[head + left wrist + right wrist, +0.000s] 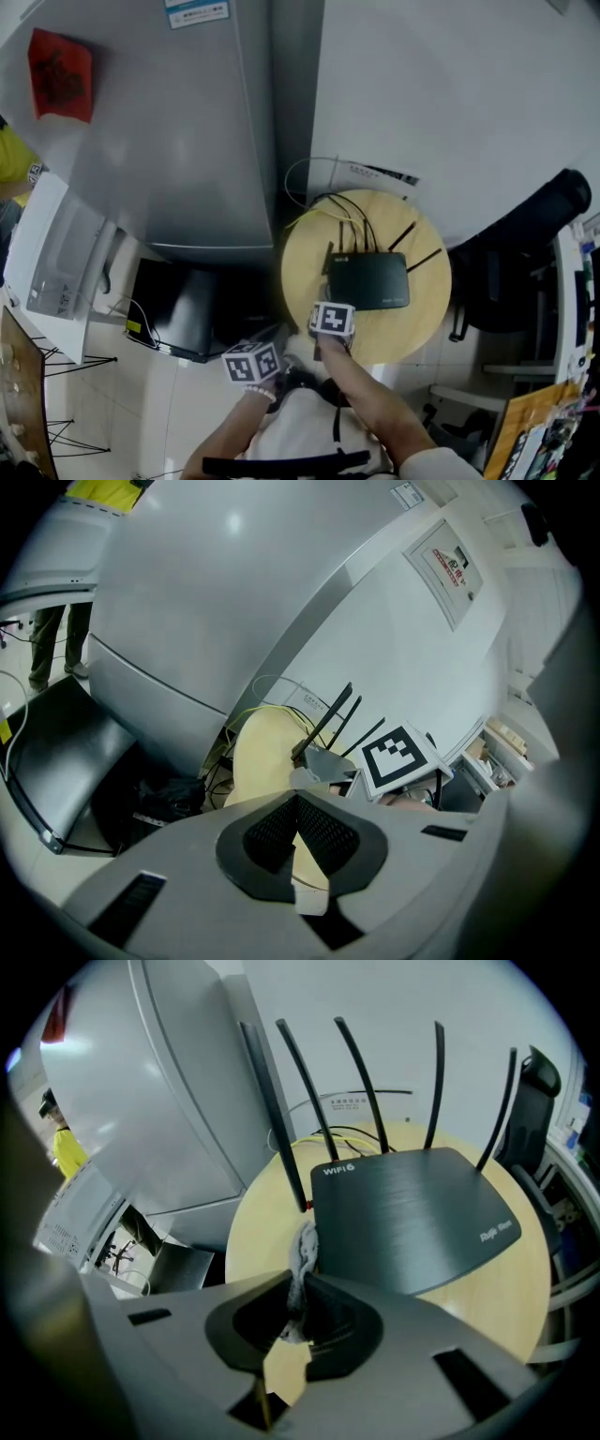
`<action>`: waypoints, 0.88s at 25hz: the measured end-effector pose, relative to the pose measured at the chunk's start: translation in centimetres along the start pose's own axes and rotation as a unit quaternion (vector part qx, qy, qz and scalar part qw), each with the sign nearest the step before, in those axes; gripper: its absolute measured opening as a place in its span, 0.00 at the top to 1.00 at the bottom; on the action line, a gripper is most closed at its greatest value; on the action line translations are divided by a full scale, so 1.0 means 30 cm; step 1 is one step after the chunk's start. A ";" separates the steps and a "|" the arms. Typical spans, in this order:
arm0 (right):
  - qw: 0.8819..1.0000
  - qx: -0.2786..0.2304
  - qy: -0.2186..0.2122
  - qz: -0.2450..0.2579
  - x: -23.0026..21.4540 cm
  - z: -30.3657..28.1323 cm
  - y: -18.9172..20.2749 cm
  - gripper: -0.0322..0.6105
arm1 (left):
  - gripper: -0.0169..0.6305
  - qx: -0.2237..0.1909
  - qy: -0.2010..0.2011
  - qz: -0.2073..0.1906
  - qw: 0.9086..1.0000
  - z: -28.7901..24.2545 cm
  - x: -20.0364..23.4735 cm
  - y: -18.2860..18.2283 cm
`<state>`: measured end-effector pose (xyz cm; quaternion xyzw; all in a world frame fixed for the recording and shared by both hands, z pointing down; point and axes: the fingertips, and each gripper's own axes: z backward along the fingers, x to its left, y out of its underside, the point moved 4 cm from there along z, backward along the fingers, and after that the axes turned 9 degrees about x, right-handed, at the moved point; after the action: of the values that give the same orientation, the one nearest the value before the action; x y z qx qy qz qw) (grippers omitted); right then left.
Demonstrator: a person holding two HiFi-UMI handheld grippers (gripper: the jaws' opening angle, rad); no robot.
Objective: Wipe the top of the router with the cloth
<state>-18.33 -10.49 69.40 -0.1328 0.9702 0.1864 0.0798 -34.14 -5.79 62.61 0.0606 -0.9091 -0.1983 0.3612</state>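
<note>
Right gripper view: right gripper (298,1309) jaws pinched tight on a bunched white cloth (303,1255), lower centre of frame. The cloth's end touches the near left edge of the black router (412,1218). Router lies flat on the round wooden table (258,1213), antennas (305,1082) upright along its far side. Left gripper view: left gripper (296,829) jaws closed together, nothing between them. Head view: router at frame centre, left gripper below-left of the table.
</note>
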 end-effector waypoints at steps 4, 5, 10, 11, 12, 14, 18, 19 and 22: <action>0.999 0.032 -0.007 0.006 -0.026 0.026 0.101 0.88 | 0.98 0.002 0.002 -0.001 1.000 -0.018 -0.051 0.030; 0.999 0.028 -0.012 0.013 -0.031 0.029 0.116 0.88 | 0.98 0.005 0.002 -0.002 1.000 -0.022 -0.063 0.041; 0.999 0.030 -0.014 0.022 -0.109 0.055 0.200 0.88 | 0.98 0.012 0.002 -0.010 1.000 -0.039 -0.113 0.084; 0.999 0.040 -0.023 0.017 -0.121 0.063 0.221 0.88 | 0.98 0.013 0.002 -0.011 1.000 -0.044 -0.122 0.090; 0.998 0.051 -0.042 0.012 -0.125 0.075 0.241 0.88 | 0.98 0.013 0.002 -0.012 1.000 -0.048 -0.132 0.095; 0.994 0.054 -0.089 0.019 -0.126 0.124 0.252 0.88 | 0.98 0.012 0.003 -0.022 1.000 -0.058 -0.165 0.098; 0.990 -0.008 -0.139 0.037 -0.194 0.314 0.183 0.88 | 0.98 -0.005 0.007 -0.073 0.997 -0.071 -0.270 0.056; 0.989 -0.026 -0.142 0.034 -0.228 0.366 0.163 0.88 | 0.98 -0.010 0.009 -0.085 0.996 -0.074 -0.300 0.041; 0.986 -0.086 -0.140 0.021 -0.340 0.521 0.097 0.88 | 0.98 -0.029 0.014 -0.112 0.993 -0.082 -0.381 -0.014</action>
<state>-7.82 0.41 58.14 -0.0916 0.9323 0.2875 0.1995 -24.10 -4.06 56.83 0.1543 -0.8853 -0.2633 0.3508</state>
